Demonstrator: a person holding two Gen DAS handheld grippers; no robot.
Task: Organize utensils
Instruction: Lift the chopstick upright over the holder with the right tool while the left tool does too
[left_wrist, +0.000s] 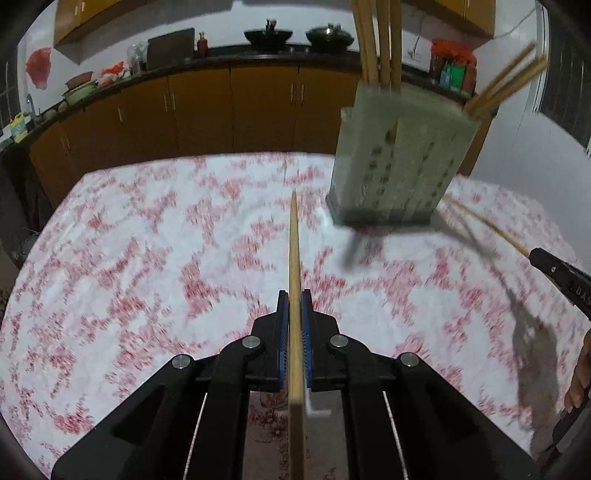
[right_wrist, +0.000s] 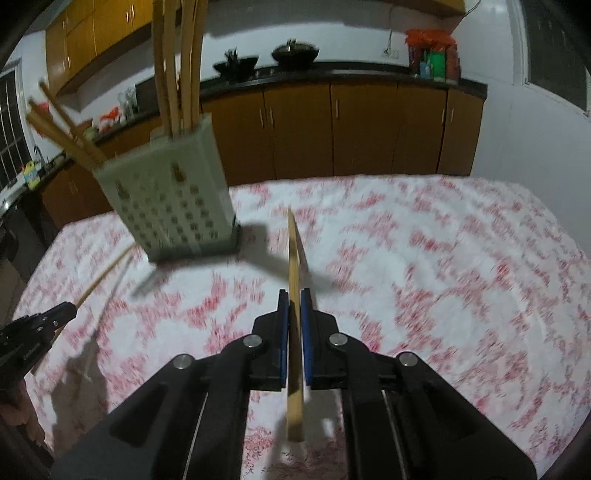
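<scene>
**Two chopsticks pinched, holder standing ahead**

The left gripper (left_wrist: 294, 299) is closed on a slim, straight bamboo chopstick (left_wrist: 294, 258), its blue ribbed pads (left_wrist: 283, 332) pressing both sides; the stick runs forward over the worktop (left_wrist: 147, 240). The right gripper (right_wrist: 294, 299) is likewise clamped on a second chopstick (right_wrist: 293, 266), pale wood and square-ended at the near end.

Between and beyond them stands the utensil holder (left_wrist: 399, 158), a pale grey-green plastic box with rows of small perforations and a darker base. Long bamboo utensils (left_wrist: 376, 40) rise upright from one compartment; more chopsticks (left_wrist: 506, 81) lean out of another.

The worktop wears a white cloth with a blurred red floral print. Behind it are orange-brown cabinets (left_wrist: 236, 107) under a dark counter carrying two black woks (left_wrist: 267, 37).
</scene>
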